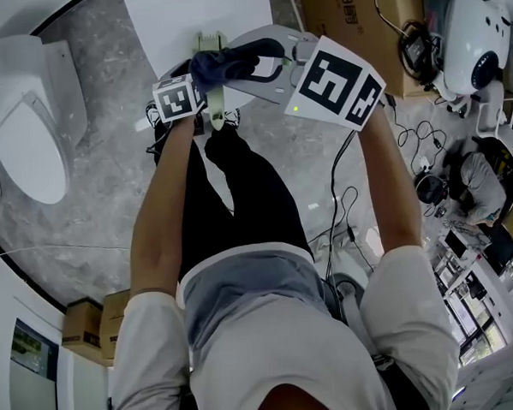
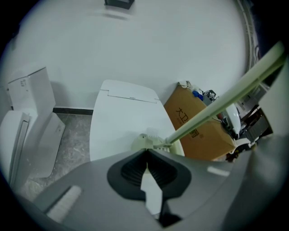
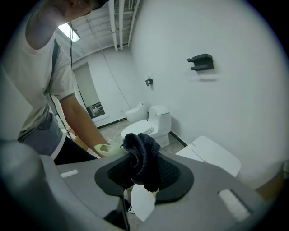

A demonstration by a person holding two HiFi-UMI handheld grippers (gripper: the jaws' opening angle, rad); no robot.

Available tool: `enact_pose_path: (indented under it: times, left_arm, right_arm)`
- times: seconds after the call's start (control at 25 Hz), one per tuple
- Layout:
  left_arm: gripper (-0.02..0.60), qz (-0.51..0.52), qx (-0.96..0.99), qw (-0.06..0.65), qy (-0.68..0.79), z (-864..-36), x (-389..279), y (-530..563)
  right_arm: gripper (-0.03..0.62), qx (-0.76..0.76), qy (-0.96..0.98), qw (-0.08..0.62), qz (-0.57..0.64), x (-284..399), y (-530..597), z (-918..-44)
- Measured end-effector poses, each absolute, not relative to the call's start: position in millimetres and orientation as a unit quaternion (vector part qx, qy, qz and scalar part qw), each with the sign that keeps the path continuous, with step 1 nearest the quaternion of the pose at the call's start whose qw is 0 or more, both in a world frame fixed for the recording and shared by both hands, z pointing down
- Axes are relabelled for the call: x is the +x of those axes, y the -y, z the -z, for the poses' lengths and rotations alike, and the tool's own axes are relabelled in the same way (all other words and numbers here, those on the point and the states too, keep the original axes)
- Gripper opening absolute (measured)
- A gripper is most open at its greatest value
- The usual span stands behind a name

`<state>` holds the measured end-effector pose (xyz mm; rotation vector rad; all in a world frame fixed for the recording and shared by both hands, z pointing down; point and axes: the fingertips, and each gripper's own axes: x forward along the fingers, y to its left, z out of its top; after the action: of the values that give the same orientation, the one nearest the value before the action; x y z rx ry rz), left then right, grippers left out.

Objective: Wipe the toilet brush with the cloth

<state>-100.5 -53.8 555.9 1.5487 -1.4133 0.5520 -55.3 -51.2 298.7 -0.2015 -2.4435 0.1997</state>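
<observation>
Left gripper view: left gripper [image 2: 146, 158] has its jaws drawn together, and their tips pinch the pale green toilet brush [image 2: 216, 108] at the thick knob where the rod meets the head. A few whitish bristles show just past the knob. The rod runs up and to the right, out of frame. Beyond it is a white toilet lid [image 2: 126, 117] against the far wall. A cardboard box [image 2: 203, 135] sits to the right of the lid, and more white toilet parts [image 2: 27, 131] stand to the left.

Right gripper view: right gripper [image 3: 144, 175] is clamped on a dark knitted cloth [image 3: 140, 151]. The cloth is bunched up and stands proud of the jaw tips, with a tail hanging down between the pads. Just left of the cloth is the brush's looped green end, hole visible; whether cloth and loop touch I cannot tell. Only this view shows a second toilet [image 3: 151, 122] far across the room and a dark bracket [image 3: 202, 62] on the wall.

Head view: both arms are stretched forward and the two grippers are close together over the grey stone floor [image 1: 109, 182]. The left marker cube [image 1: 178, 99] is the smaller in frame and the right marker cube [image 1: 336, 80] the larger. The cloth lies between the cubes, over the brush. The brush runs near to far, and green pokes out on either side of the cloth. This view alone shows cables [image 1: 351, 212] trailing on the floor to the right.
</observation>
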Motion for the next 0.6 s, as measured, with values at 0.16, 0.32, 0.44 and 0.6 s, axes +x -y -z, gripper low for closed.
enact_pose_path:
  times: [0.16, 0.32, 0.44, 0.6]
  left_arm:
    - [0.0, -0.21, 0.641, 0.45, 0.586, -561.3, -105.2, 57.3]
    - [0.0, -0.207, 0.64, 0.449, 0.588, -537.0, -107.1, 53.5]
    - [0.0, -0.19, 0.64, 0.45, 0.594, -508.3, -110.6, 51.4]
    - [0.0, -0.171, 0.654, 0.426, 0.602, -477.9, -116.6, 50.0]
  right_arm:
    - [0.118, -0.074, 0.94, 0.322, -0.078, -55.6, 53.0, -287.1]
    - [0.12, -0.065, 0.947, 0.302, -0.093, -53.3, 51.2, -273.9]
    - [0.12, -0.046, 0.951, 0.29, -0.098, -51.4, 50.5, -265.5]
    - [0.12, 0.002, 0.955, 0.277, -0.109, -47.3, 54.6, -255.7]
